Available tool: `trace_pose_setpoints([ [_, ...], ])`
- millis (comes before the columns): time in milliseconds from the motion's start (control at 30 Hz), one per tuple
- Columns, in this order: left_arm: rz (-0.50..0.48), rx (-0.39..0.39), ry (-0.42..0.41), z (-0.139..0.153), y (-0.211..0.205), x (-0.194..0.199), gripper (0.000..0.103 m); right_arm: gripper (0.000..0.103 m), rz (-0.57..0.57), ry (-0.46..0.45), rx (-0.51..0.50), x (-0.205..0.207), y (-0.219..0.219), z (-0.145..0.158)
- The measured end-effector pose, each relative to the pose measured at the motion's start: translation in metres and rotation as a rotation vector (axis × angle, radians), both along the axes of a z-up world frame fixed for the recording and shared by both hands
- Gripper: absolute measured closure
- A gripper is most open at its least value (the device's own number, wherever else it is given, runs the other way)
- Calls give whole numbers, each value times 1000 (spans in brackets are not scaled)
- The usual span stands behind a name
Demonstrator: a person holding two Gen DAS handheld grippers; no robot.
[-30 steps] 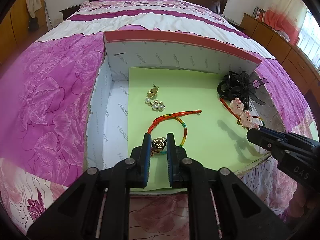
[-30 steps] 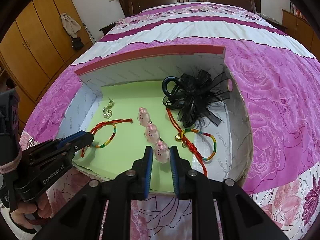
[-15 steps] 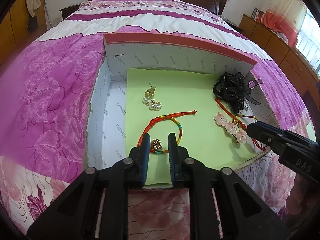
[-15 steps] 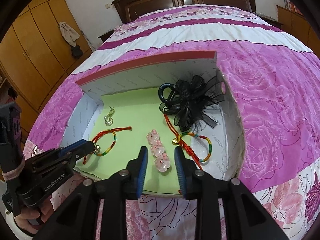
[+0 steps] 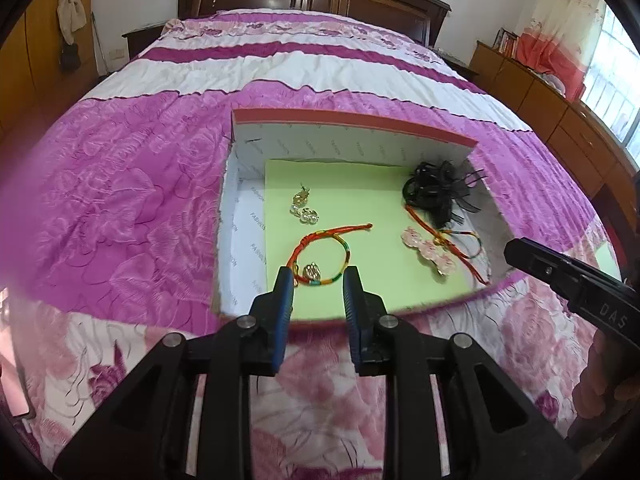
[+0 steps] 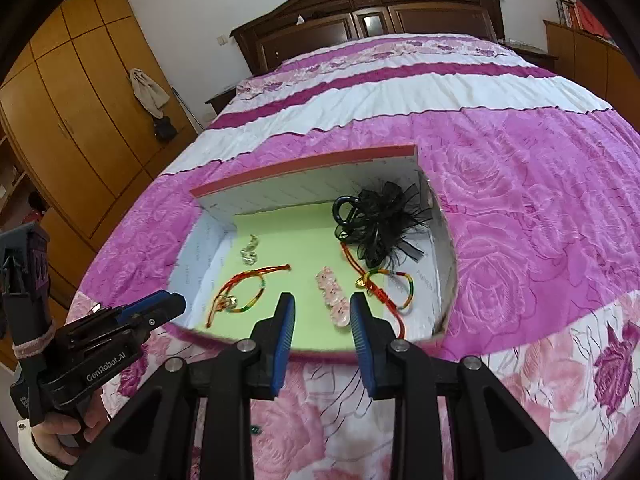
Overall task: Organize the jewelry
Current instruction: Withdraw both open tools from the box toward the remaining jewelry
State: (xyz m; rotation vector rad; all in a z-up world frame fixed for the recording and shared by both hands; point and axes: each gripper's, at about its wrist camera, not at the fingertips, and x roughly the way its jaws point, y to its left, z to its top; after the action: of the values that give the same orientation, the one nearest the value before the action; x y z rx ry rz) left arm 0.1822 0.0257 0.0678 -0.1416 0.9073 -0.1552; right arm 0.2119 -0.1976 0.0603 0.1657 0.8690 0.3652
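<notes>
Nearest to us are the two tools: our left gripper (image 5: 316, 280) and right gripper (image 6: 322, 306) both hang just short of the near lip of the box (image 5: 352, 118), jaws spread wide with nothing between them. So neither one is holding any jewelry right now.

Just past the left one, on the near-left part of the green sheet (image 5: 360, 188), lies the rainbow cord bracelet (image 5: 320, 256) with its little gold charm (image 5: 312, 271) sitting inside the loop. Over on the near right there's the pink hair clip (image 6: 332, 296), and beside it, touching or nearly so, a second corded bracelet (image 6: 384, 284) whose red string runs back under the black bow clip (image 6: 380, 224) in the far-right corner. Farther back on the left, the pearl earrings (image 5: 304, 210) sit on their own, well apart from everything else.

What could go sideways, we reckon: that second bracelet's cord looks tangled in with the bow, so pulling either one might drag the other along and shove the pink clip too. The cords are thin and floppy, so a pinch could easily slip off or catch the green sheet instead. The earrings are tiny, easy to fumble. And the near wall of the box is low and right under our fingers, so a clumsy reach could bump the whole box on the soft bedspread (image 6: 520, 184).
</notes>
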Motion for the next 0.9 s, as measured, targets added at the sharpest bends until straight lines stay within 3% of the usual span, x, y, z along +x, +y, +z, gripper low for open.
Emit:
trace_pose_setpoints([
  [433, -14, -14, -7, 15, -2, -48, 85, 72, 2, -11, 23, -56, -8, 18],
  [900, -47, -31, 44, 3, -13, -89, 85, 72, -3, 55, 17, -106, -20, -3],
])
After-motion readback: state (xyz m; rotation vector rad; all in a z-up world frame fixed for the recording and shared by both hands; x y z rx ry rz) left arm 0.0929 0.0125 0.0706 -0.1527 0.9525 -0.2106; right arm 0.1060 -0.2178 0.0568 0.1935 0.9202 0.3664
